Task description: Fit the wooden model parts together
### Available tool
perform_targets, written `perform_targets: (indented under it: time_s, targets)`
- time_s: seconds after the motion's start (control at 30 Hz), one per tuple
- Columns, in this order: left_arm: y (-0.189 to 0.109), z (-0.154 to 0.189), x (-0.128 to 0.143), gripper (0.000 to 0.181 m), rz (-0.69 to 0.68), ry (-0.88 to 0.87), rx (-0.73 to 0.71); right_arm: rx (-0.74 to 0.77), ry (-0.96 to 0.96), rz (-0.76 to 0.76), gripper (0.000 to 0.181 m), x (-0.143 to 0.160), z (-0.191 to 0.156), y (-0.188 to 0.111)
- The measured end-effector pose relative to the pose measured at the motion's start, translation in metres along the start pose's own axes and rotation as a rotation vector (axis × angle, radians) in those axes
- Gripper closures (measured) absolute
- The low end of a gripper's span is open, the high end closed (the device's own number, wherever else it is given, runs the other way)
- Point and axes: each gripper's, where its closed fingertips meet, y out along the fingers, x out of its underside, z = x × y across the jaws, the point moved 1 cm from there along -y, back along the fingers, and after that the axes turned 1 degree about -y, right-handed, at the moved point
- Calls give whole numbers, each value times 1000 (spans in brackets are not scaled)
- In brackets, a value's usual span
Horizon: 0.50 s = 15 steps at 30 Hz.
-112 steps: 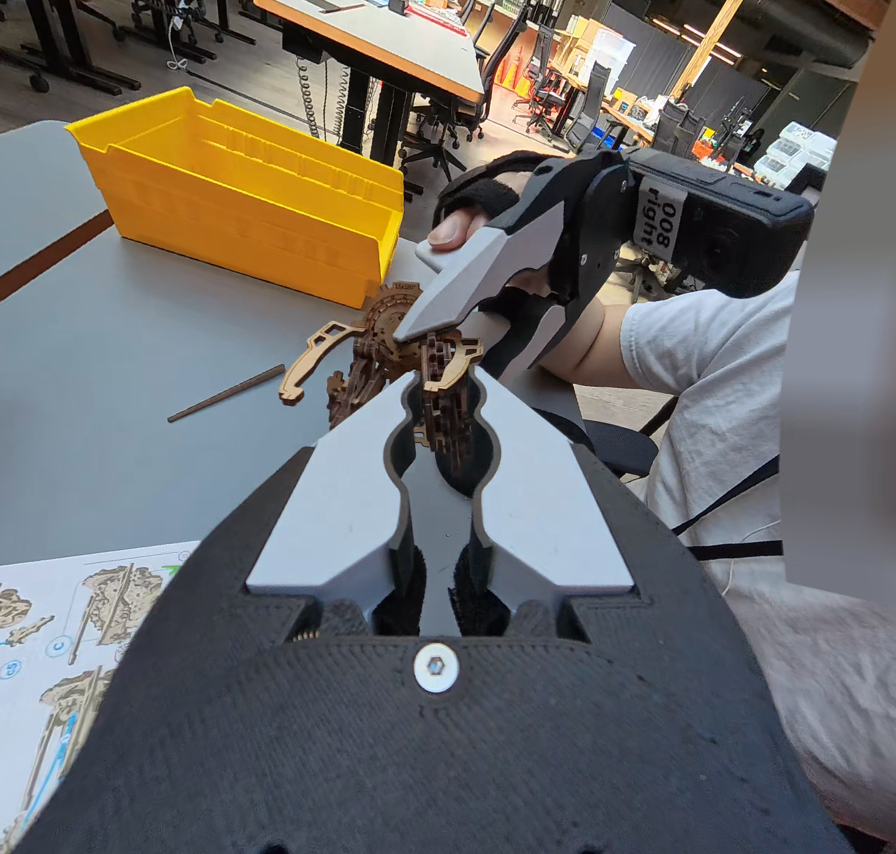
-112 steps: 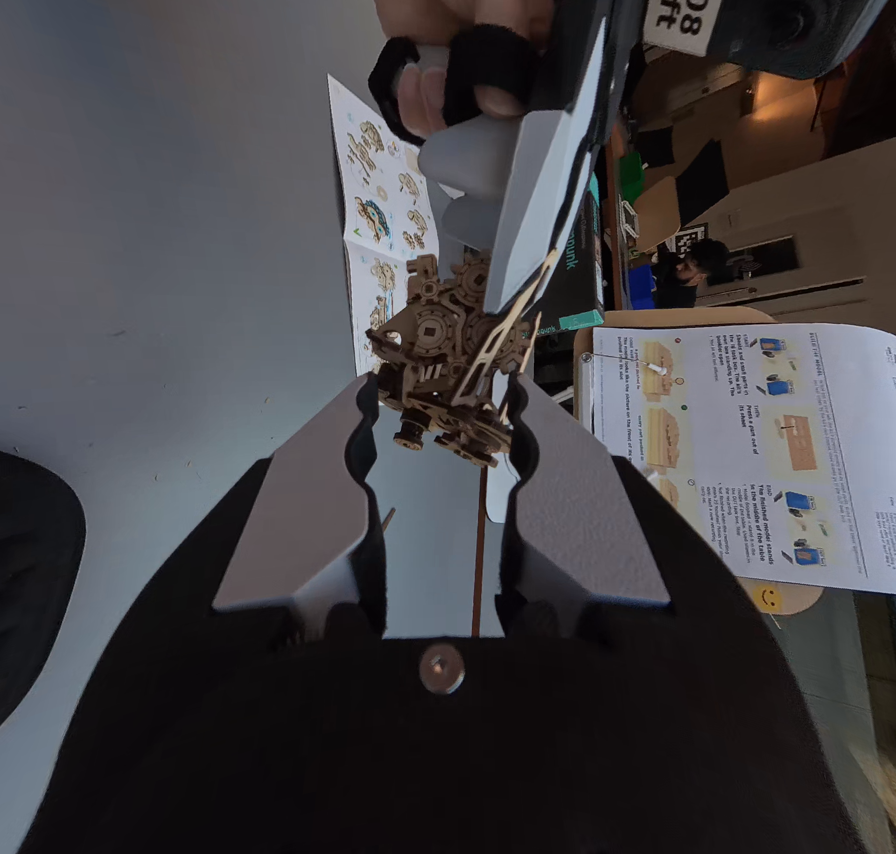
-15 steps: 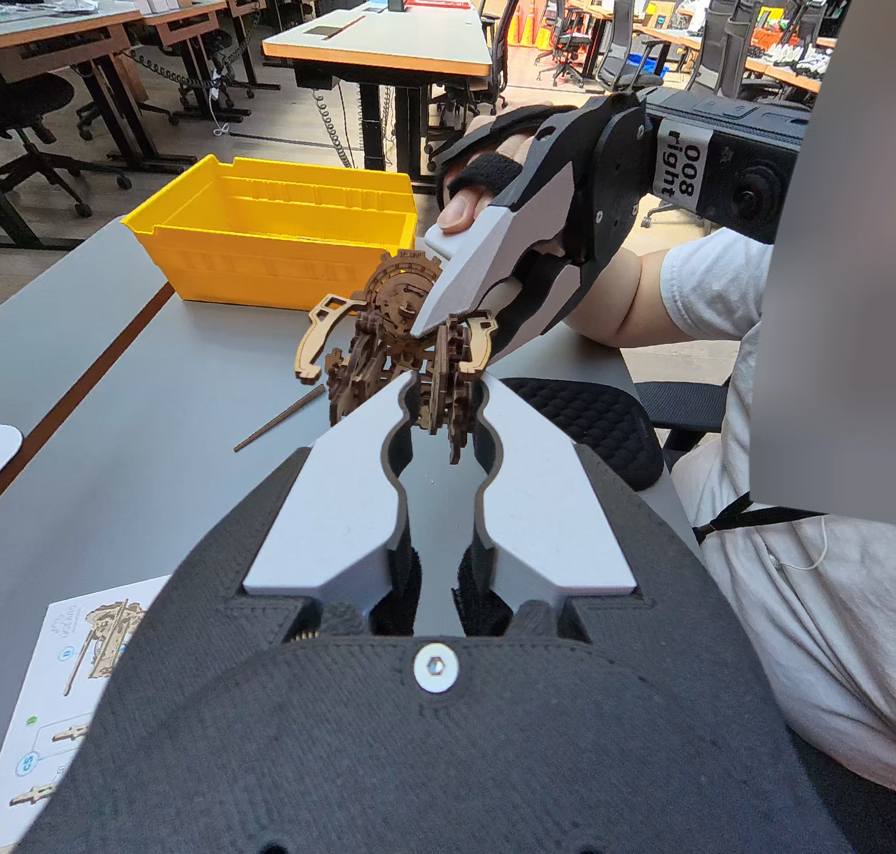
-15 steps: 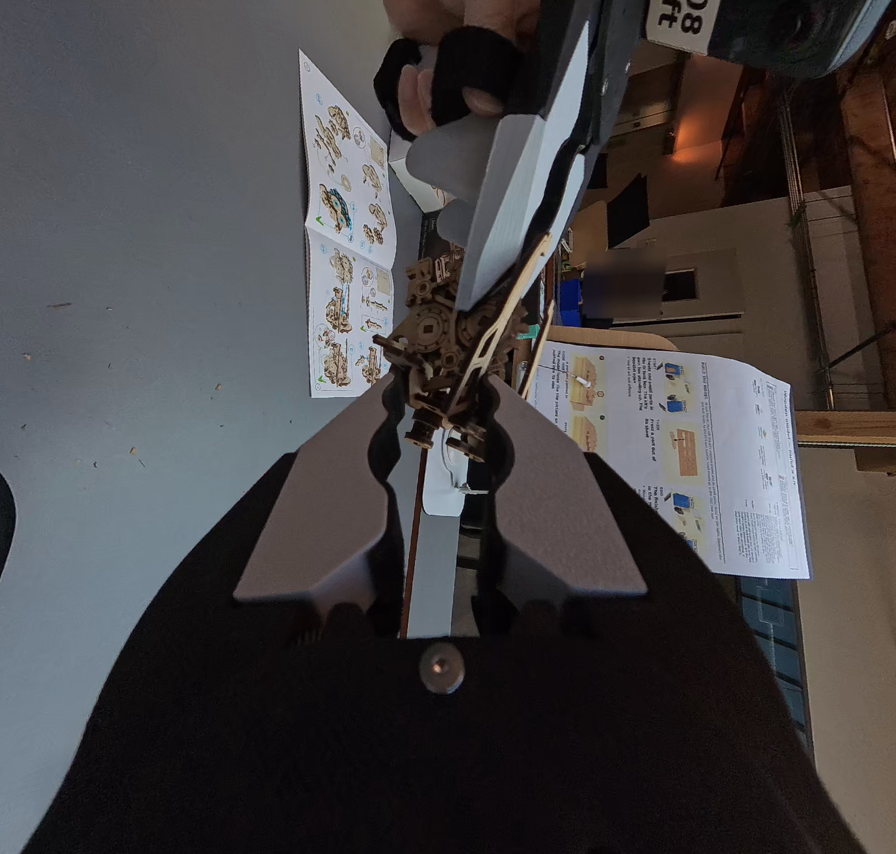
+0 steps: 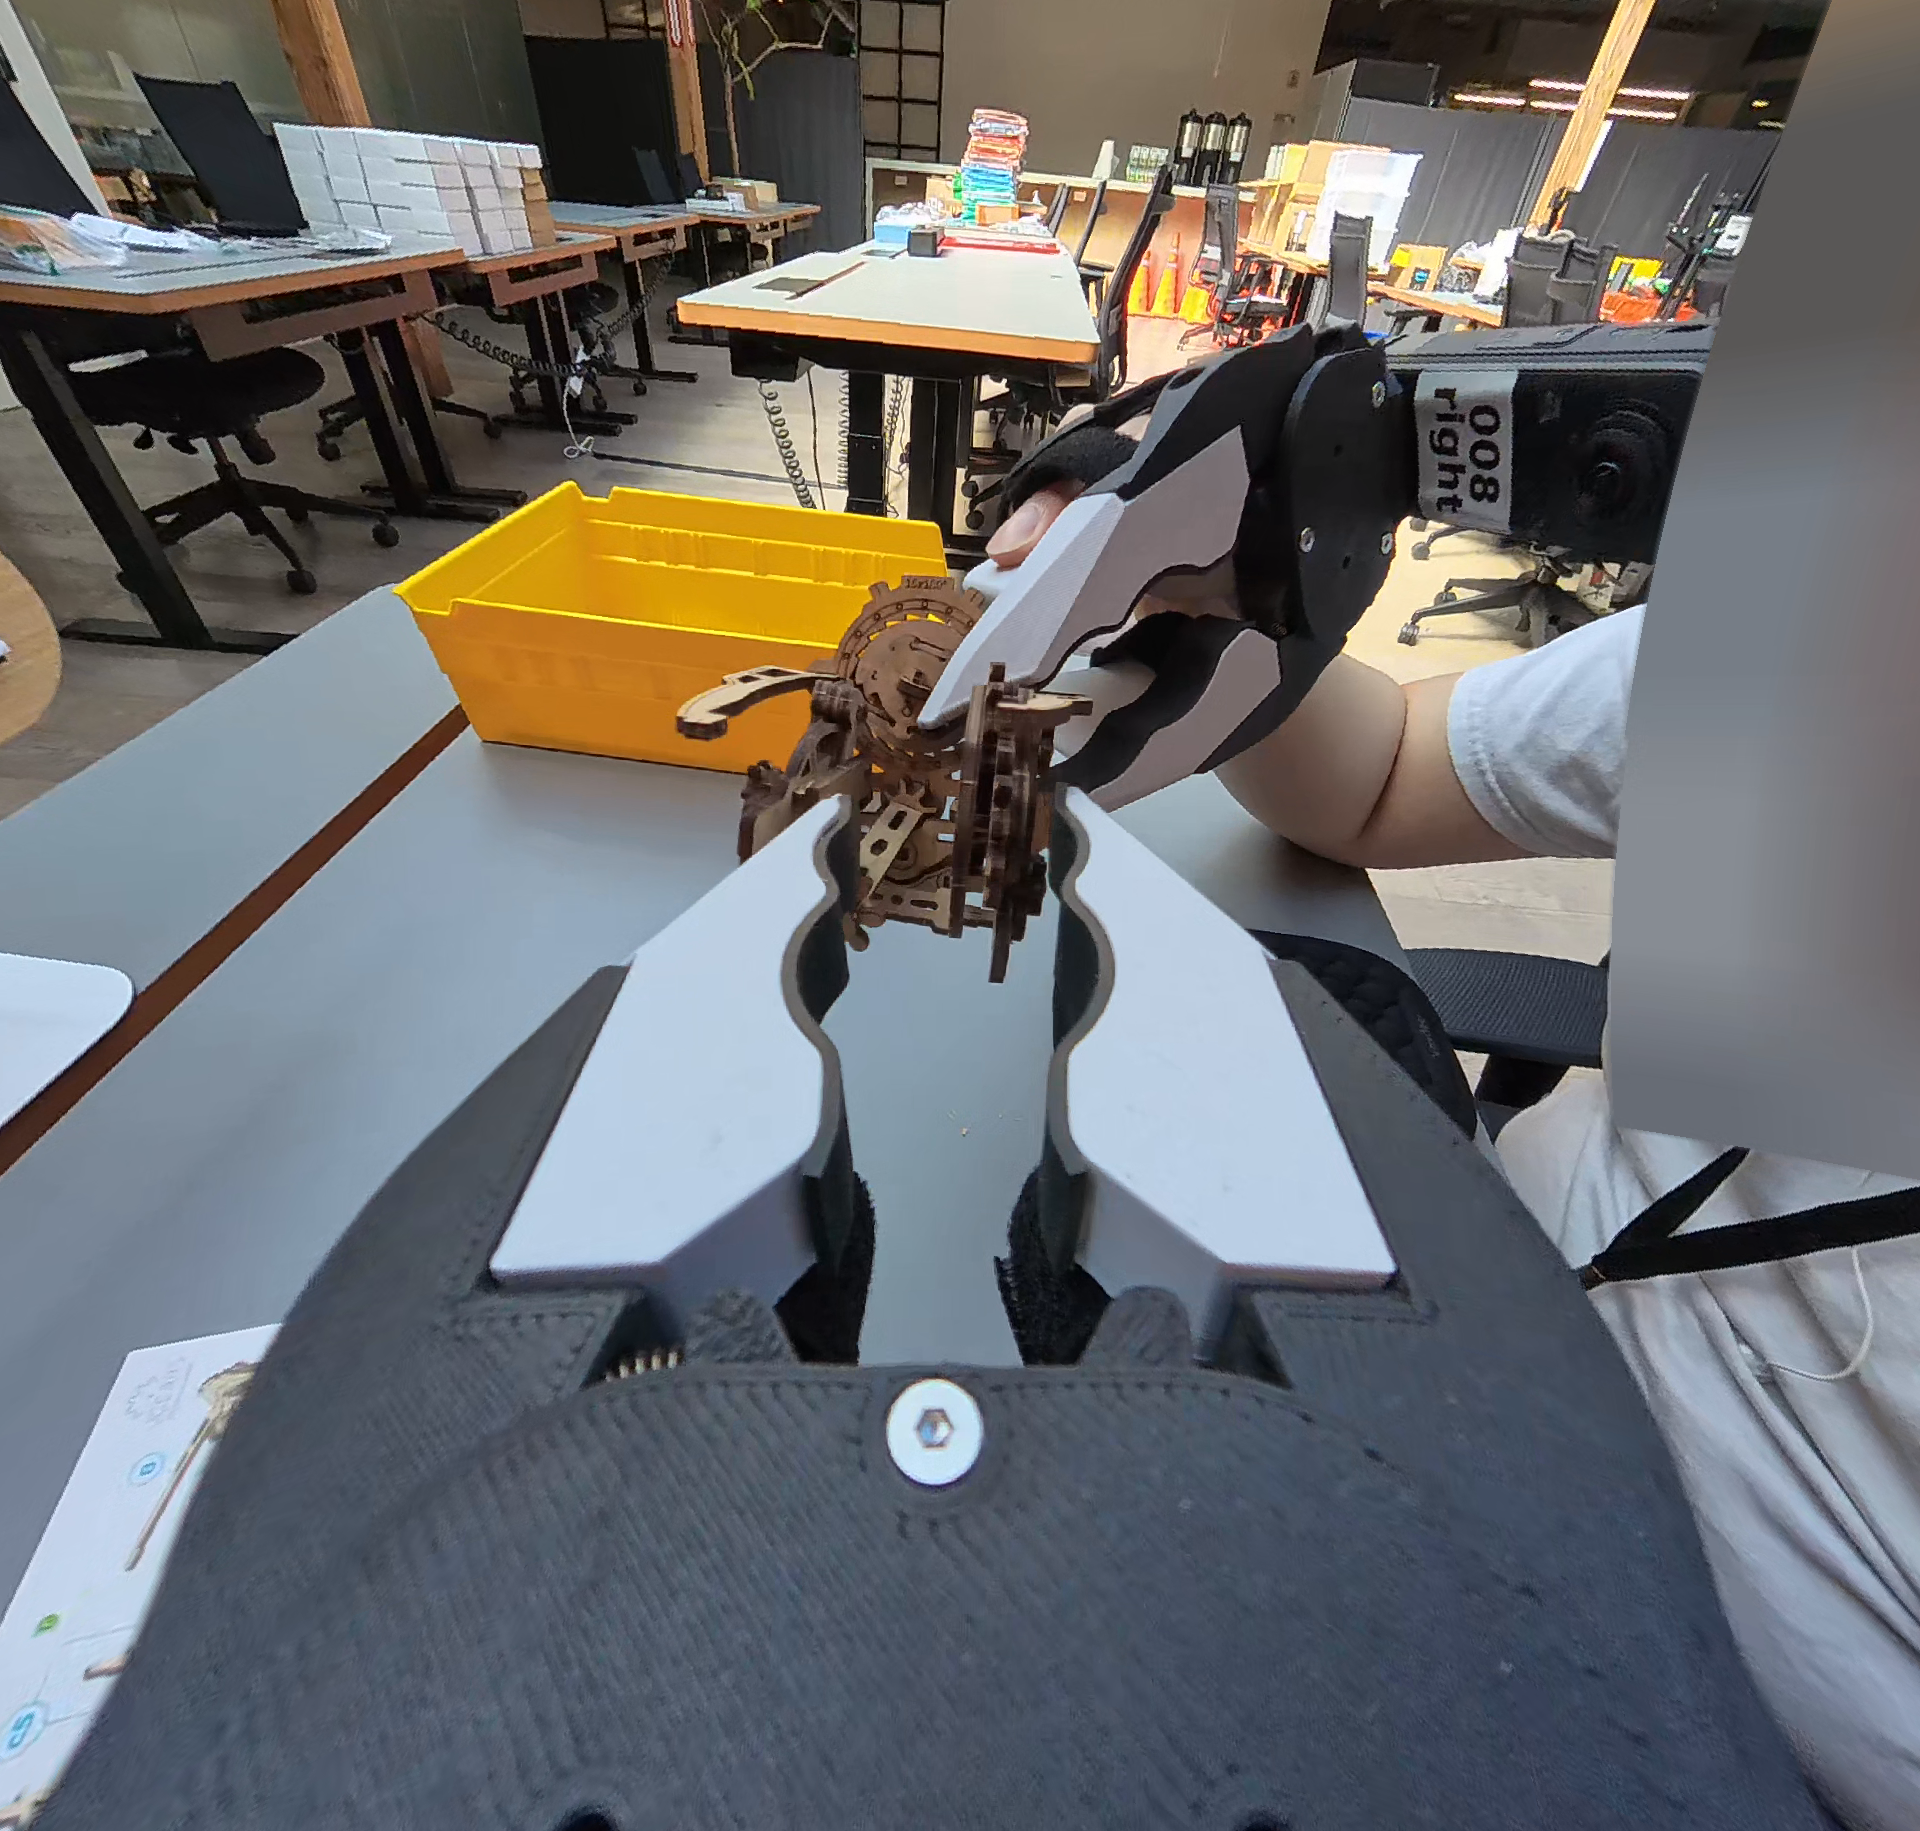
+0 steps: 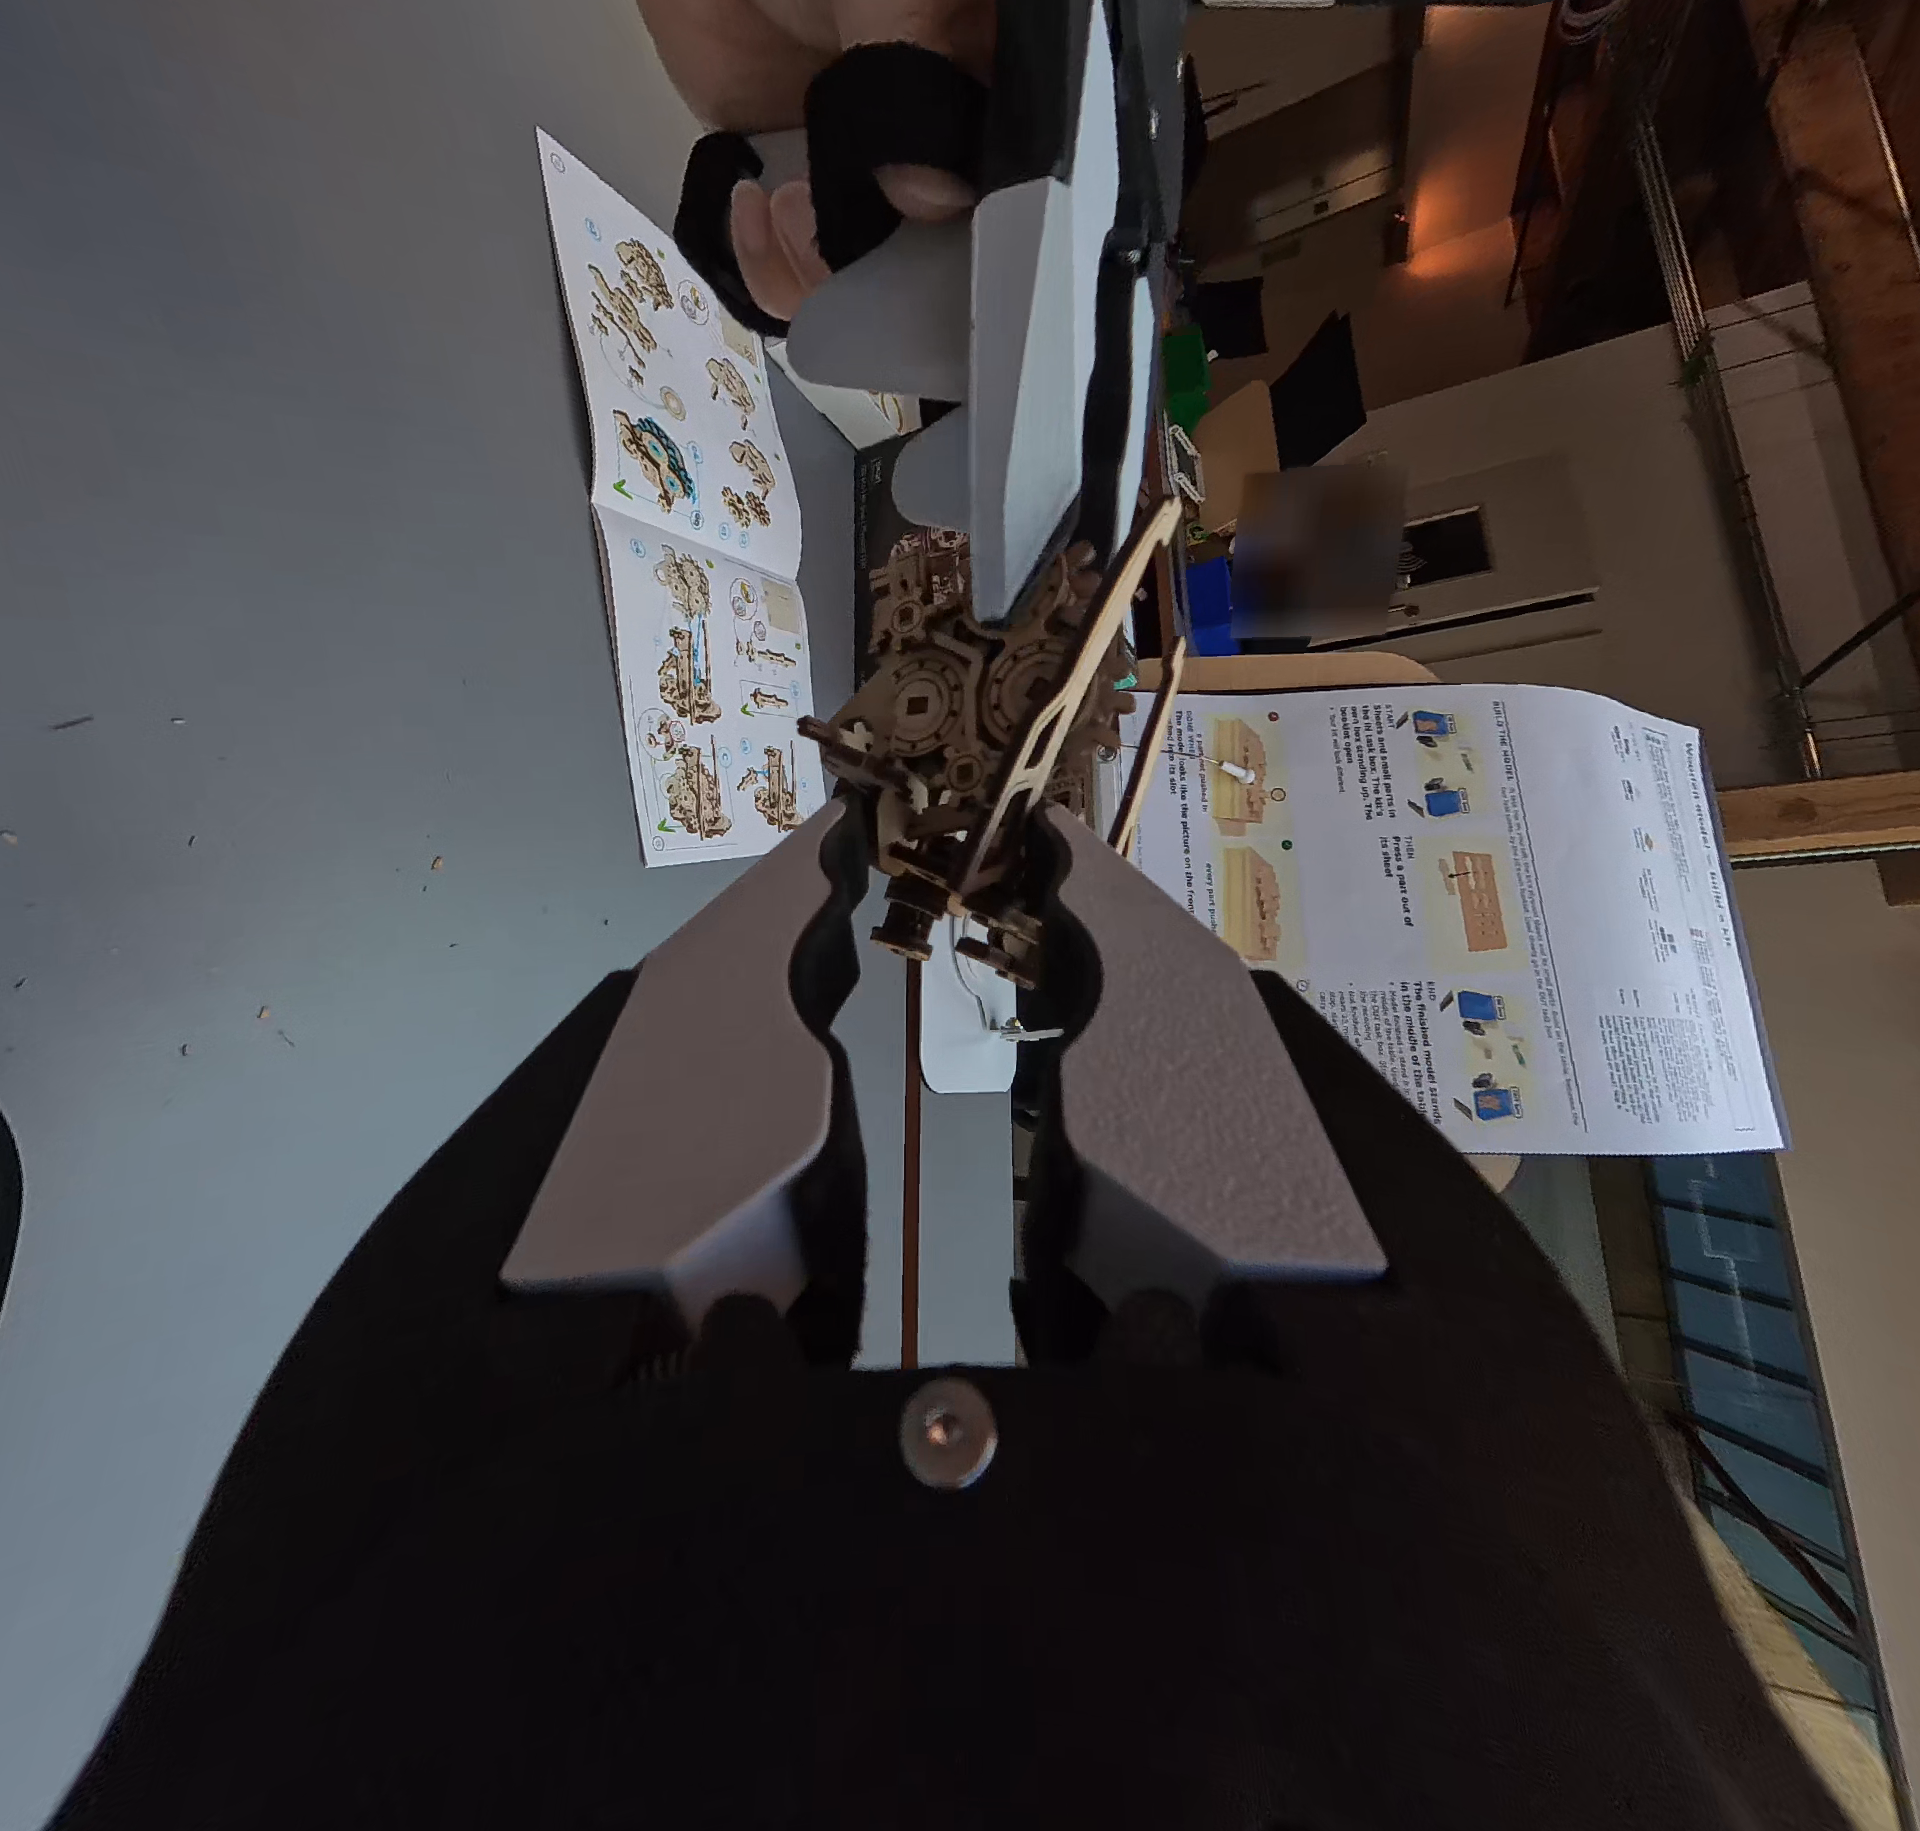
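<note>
Lying at the far left of the left wrist view, a booklet (image 5: 94,1511) rests on the grey table (image 5: 312,950). Behind sits a yellow bin (image 5: 623,628), near the far edge. At centre, the left gripper (image 5: 945,825) clamps the wooden model (image 5: 914,794) between its fingertips, holding it above the table. From the right, the right gripper (image 5: 997,732) reaches in and grips the model's top; its own view shows its fingertips (image 6: 821,846) pinching the model's lower end. A printed sheet (image 6: 1455,908) lies to the right there.
</note>
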Motion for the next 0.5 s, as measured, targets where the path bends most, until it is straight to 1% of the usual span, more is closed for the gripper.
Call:
perform_targets:
  time_s: [0.1,0.13,0.17,0.2,0.37,0.5]
  targets:
    - [7,2,5,149,-13,3,6,-11,11,-14,154,2,-2,2]
    - [9,0,7,155,-21,4,-3,-20,17,-18,153,3,-3,4]
    - [10,0,8,165,-23,3,-2,-28,22,-22,153,4,-4,5]
    - [12,1,9,168,-24,-15,9,-27,22,-38,153,7,-5,6]
    - [13,-3,16,168,-69,-141,36,-71,57,-38,152,12,-10,10]
    - [11,-7,21,168,-111,-196,21,-53,44,-32,147,12,-10,14]
